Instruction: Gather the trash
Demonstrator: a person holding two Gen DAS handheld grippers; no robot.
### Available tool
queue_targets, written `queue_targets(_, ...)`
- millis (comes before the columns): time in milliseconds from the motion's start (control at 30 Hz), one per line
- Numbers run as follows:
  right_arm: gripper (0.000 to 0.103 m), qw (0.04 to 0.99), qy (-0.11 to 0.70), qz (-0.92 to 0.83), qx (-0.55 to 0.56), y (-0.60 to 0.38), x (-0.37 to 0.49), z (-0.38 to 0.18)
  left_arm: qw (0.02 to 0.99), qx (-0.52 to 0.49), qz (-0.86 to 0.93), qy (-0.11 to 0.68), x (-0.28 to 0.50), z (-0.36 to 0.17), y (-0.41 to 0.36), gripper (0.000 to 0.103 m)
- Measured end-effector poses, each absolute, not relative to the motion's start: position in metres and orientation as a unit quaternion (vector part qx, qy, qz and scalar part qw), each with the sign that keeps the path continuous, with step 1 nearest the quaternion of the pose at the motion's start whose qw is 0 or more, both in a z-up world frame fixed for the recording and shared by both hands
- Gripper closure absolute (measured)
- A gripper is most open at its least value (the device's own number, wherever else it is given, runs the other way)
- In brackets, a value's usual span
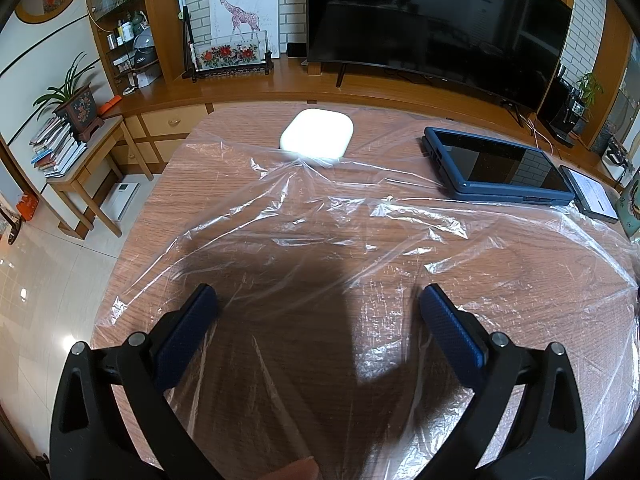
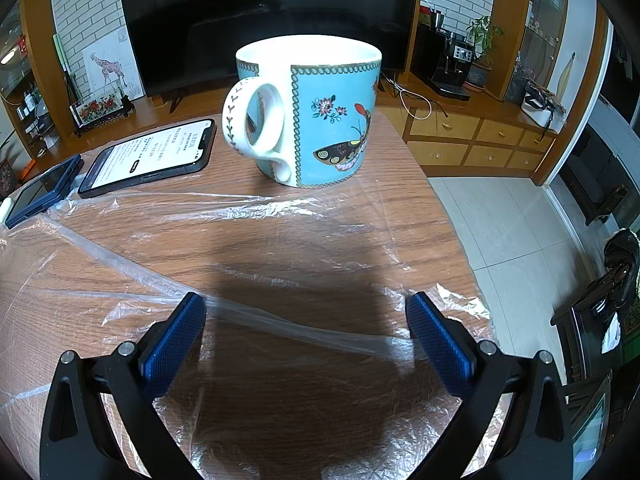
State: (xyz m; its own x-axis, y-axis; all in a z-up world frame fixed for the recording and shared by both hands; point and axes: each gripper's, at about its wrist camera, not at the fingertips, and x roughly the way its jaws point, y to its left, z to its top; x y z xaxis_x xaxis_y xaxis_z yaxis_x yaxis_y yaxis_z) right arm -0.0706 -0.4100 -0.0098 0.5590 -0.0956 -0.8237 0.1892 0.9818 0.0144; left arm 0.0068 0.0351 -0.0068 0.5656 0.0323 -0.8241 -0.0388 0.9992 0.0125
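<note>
While the clear plastic sheet lies spread over the table, my left gripper and right gripper hover wide open, holding nothing. It looks feather-light, limp and slippery; I'd pinch that raised ridge between my right fingers.

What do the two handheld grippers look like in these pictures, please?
Both look alike. The left gripper and right gripper each have two black plastic arms with triangular cut-outs and silver pivot pins. Each finger carries a long rectangular blue pad with a fine cross-hatched texture. No cables, markings or sleeves show.
</note>
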Motion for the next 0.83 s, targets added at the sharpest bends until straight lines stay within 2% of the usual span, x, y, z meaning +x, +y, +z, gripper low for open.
queue_targets(833, 0.004, 0.881, 0.463, -0.081, 0.051, -0.4096, -0.0709, -0.0097, 0.884, -0.004, 0.023, 0.466, 0.0108, -0.0084, 0.0340, 0.001)
